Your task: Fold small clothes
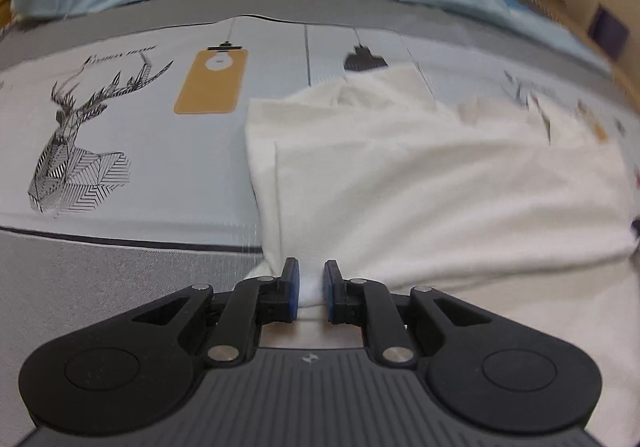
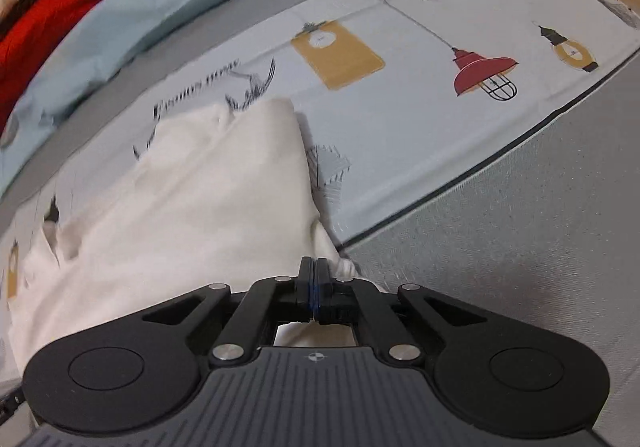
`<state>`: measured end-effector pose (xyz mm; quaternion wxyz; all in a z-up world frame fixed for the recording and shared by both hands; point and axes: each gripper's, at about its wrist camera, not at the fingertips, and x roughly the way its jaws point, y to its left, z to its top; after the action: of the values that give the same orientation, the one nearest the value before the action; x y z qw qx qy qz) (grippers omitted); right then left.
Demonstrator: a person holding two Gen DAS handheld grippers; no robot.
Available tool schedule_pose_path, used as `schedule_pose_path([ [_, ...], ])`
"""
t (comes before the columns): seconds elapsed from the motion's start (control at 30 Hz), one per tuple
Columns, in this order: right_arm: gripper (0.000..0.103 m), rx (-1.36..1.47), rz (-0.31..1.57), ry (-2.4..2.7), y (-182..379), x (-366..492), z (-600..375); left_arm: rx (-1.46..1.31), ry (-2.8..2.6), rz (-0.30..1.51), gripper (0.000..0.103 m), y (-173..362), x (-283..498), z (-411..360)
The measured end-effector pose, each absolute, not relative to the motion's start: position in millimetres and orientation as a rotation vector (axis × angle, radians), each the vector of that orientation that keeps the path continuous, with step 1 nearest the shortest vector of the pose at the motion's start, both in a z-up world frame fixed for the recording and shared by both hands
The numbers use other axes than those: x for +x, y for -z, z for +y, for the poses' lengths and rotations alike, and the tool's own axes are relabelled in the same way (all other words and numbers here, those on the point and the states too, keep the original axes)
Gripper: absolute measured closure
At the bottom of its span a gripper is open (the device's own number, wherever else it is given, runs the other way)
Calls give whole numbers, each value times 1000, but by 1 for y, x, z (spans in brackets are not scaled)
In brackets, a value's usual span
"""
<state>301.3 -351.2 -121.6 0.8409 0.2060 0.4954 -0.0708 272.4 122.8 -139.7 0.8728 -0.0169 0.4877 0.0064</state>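
Black hand-held gripper (image 1: 311, 289), blue pads (image 1: 295, 287)

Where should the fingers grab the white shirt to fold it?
Probably at the near hem corners, coming from the near side and reaching down. The white shirt lies flat on the printed sheet with its near edge closest to both tools. The left gripper already has a bunch of that edge between its fingers, and the right gripper looks pinched shut on the other corner.
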Motion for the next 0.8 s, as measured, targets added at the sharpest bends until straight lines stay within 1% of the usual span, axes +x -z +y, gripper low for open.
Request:
schedule_pose_path([
  [0.03,103,445,1047,170,118,298,-356,-19,-13,1025,89,137,271,120],
  [0.1,97,439,1034,246,106,288,-365,-32,-13,1020,89,125,266,120],
  [0.2,97,445,977,265,87,270,-375,-63,20,926,86,93,244,121],
  [0.27,97,425,934,233,68,252,-382,-74,39,878,79,72,226,124],
  [0.4,94,419,847,177,25,212,-387,-66,35,851,78,39,189,125],
  [0.43,93,412,819,165,14,196,-387,-61,33,849,78,31,179,125],
  [0.5,80,392,775,121,0,163,-386,-65,40,851,78,19,155,124],
  [0.53,78,376,769,97,-4,149,-385,-75,48,856,78,16,142,123],
  [0.63,77,327,808,11,4,106,-381,-115,82,877,78,21,99,121],
  [0.7,76,312,887,-33,19,84,-380,-122,92,910,78,35,71,120],
  [0.8,76,284,970,-62,44,63,-383,-128,65,1071,78,66,46,121],
])
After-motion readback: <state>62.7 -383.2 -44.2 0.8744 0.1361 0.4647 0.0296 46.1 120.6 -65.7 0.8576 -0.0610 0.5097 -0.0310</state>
